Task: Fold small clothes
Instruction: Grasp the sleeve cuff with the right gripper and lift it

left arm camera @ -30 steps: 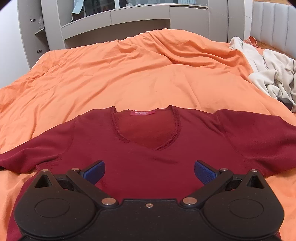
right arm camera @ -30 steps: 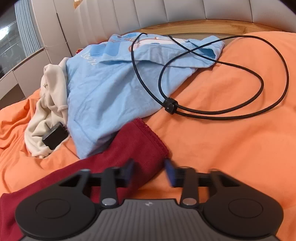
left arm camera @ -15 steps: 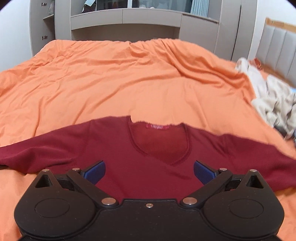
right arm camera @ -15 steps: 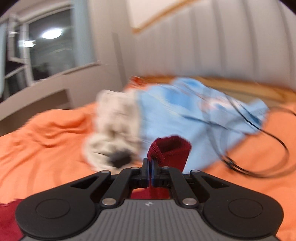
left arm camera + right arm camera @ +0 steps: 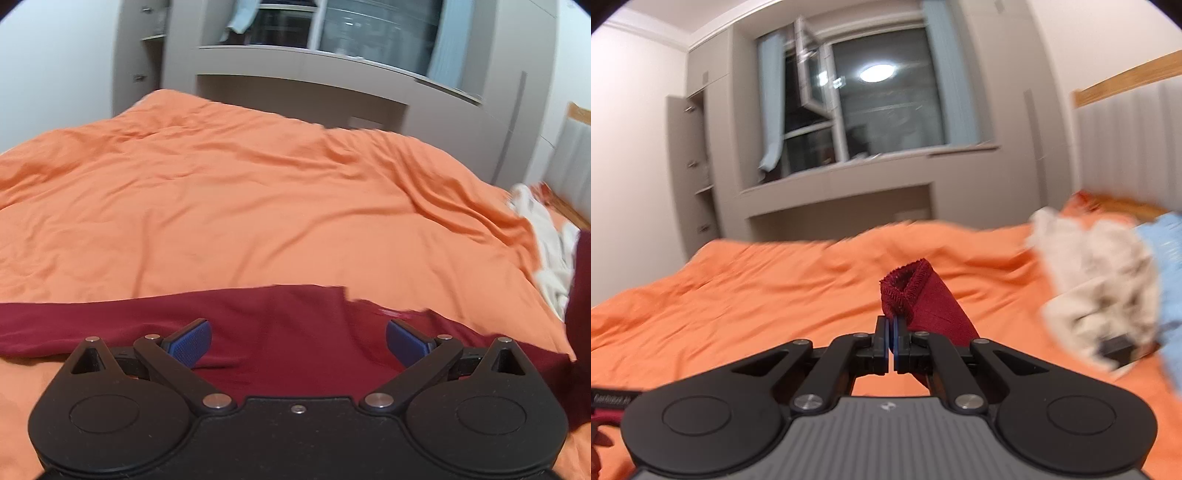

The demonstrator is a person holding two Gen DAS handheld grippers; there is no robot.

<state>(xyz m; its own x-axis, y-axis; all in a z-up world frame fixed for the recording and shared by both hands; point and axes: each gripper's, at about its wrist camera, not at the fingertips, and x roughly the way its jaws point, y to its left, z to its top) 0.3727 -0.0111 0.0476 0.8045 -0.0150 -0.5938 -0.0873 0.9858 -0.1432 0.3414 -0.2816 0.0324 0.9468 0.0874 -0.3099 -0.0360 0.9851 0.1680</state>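
A dark red V-neck top (image 5: 288,332) lies spread on the orange duvet (image 5: 240,206). My left gripper (image 5: 298,339) hovers open above its body, blue pads wide apart, nothing between them. My right gripper (image 5: 890,325) is shut on the cuff of the top's sleeve (image 5: 923,299), which stands lifted off the bed in the right wrist view. That raised sleeve also shows as a dark red strip (image 5: 580,295) at the right edge of the left wrist view. The top's pink neck label (image 5: 395,313) is just visible.
A cream garment (image 5: 1097,280) with a small black item (image 5: 1123,347) and a light blue garment (image 5: 1167,266) are heaped at the right by the padded headboard (image 5: 1126,136). Grey cabinets and a window (image 5: 871,103) stand beyond the bed's far edge.
My right gripper closed on the red sleeve cuff, lifted it and swung left, away from the blue garment and cable. The left gripper drew back and turned, staying open.
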